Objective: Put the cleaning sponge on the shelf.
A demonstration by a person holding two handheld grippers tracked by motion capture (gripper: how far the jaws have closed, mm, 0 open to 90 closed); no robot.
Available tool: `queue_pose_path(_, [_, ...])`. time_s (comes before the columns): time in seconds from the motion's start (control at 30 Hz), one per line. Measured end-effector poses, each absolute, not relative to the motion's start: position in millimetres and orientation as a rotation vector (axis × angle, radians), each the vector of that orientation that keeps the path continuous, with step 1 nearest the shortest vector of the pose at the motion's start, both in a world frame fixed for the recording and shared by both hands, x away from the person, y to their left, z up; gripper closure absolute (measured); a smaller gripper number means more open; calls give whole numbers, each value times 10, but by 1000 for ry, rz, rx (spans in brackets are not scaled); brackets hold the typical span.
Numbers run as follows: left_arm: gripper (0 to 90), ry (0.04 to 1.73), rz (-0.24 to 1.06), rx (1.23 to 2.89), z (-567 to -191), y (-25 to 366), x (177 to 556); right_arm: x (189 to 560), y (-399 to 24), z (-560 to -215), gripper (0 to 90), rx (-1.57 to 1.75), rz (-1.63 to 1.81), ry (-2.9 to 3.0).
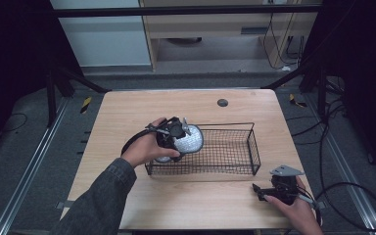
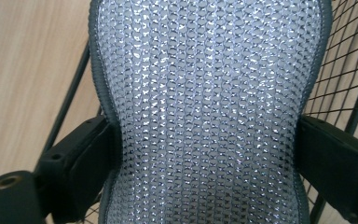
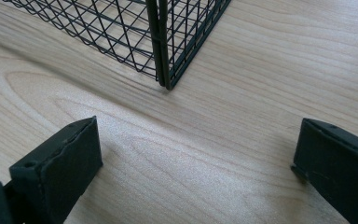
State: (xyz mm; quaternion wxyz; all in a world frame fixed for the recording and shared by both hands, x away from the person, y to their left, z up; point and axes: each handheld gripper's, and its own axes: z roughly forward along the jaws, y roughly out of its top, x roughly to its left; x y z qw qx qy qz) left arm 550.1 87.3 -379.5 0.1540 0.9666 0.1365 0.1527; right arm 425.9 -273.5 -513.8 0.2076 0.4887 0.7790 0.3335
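A silver mesh-covered pad with a dark edge is held over the left end of the black wire basket. My left gripper is shut on it; in the left gripper view the silver pad is pinched at its narrow waist between the two black jaws, with basket wire behind. My right gripper rests near the table's front right, jaws wide apart and nothing between them. The right gripper view looks at a corner of the wire basket across bare wood.
The wooden table has a dark round grommet near its far edge. Cables lie on the floor at the right. Black frame legs stand at both back corners.
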Motion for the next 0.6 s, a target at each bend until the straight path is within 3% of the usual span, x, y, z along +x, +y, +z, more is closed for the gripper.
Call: queue_pose_path(0.6, [63, 425, 420, 2726, -3749, 899, 5475, 4258, -2736, -5135, 11, 1361, 931, 2172])
